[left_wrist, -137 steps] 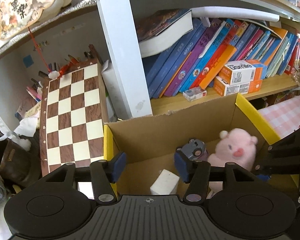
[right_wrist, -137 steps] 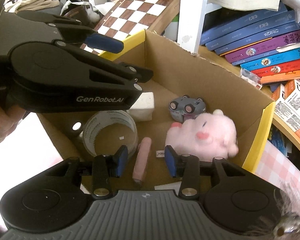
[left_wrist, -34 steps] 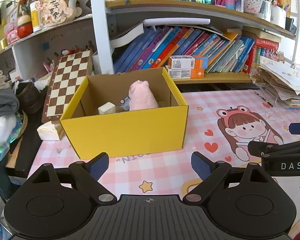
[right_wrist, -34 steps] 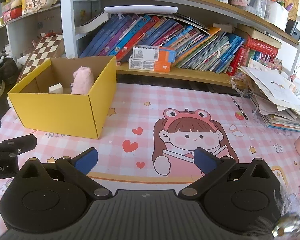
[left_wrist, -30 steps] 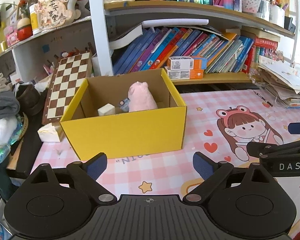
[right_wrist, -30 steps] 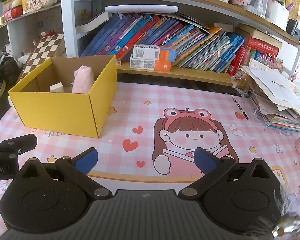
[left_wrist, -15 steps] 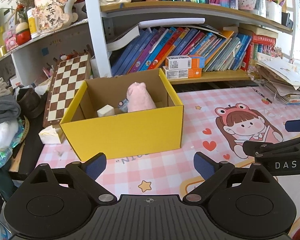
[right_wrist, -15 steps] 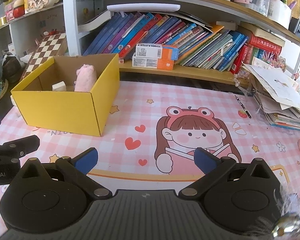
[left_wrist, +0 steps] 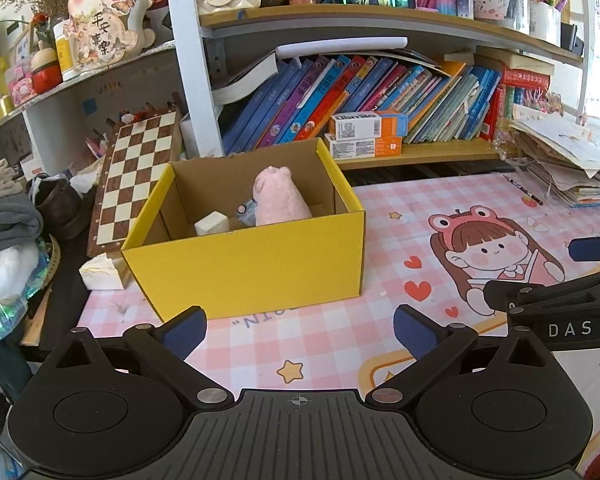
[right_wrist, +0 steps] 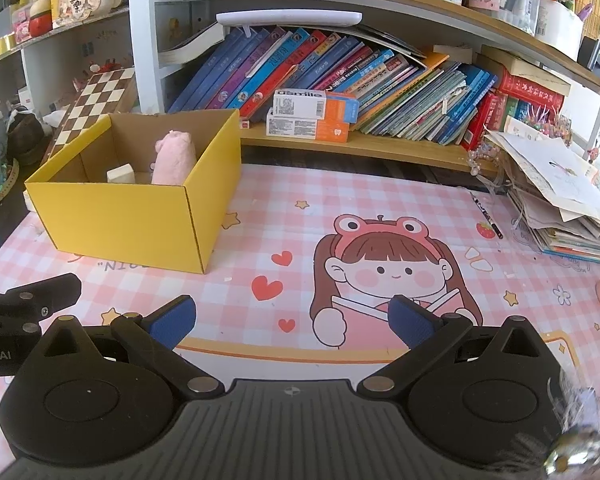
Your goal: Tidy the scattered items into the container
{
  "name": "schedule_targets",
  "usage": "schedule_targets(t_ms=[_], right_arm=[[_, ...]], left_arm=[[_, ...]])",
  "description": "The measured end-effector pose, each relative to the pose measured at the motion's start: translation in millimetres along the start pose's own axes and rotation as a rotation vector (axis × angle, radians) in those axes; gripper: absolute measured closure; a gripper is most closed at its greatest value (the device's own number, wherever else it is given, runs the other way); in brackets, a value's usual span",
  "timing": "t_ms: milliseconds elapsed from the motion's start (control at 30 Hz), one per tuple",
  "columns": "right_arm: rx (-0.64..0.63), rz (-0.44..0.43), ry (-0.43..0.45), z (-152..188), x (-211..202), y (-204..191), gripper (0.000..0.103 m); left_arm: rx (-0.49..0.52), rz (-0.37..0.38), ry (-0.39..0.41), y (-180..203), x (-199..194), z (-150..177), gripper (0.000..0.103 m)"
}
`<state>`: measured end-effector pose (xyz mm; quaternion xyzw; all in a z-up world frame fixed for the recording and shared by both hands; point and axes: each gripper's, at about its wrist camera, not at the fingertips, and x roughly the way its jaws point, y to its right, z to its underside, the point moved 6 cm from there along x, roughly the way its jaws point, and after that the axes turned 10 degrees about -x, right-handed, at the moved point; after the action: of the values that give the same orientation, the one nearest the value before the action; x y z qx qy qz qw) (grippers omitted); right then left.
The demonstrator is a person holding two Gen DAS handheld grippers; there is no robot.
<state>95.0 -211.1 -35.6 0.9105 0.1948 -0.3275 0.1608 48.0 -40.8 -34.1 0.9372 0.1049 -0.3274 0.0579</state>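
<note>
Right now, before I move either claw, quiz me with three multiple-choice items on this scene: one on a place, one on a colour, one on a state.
1. Where is the pink plush toy?
A. on the pink mat
B. inside the yellow box
C. on the bookshelf

2. What colour is the outside of the yellow box?
A. yellow
B. blue
C. white

3. How do the left claw and right claw stand?
A. both shut on items
B. left shut, right open
C. both open and empty

Answers:
1. B, the plush toy stands within the box walls, next to a white block.
2. A, its front and side panels are yellow in both views; only the inside is brown card.
3. C, in each wrist view the blue pads are spread wide with only the pink mat between them.
</note>
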Motion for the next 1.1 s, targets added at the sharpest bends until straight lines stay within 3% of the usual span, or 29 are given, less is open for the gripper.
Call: schedule_targets(t_ms=[1100], right_arm=[[-0.001,0.000,0.001,0.2,0.2,0.7,0.000]], left_arm=[[0.008,0.018,0.011,1.9,-2.0,-0.5,0.000]])
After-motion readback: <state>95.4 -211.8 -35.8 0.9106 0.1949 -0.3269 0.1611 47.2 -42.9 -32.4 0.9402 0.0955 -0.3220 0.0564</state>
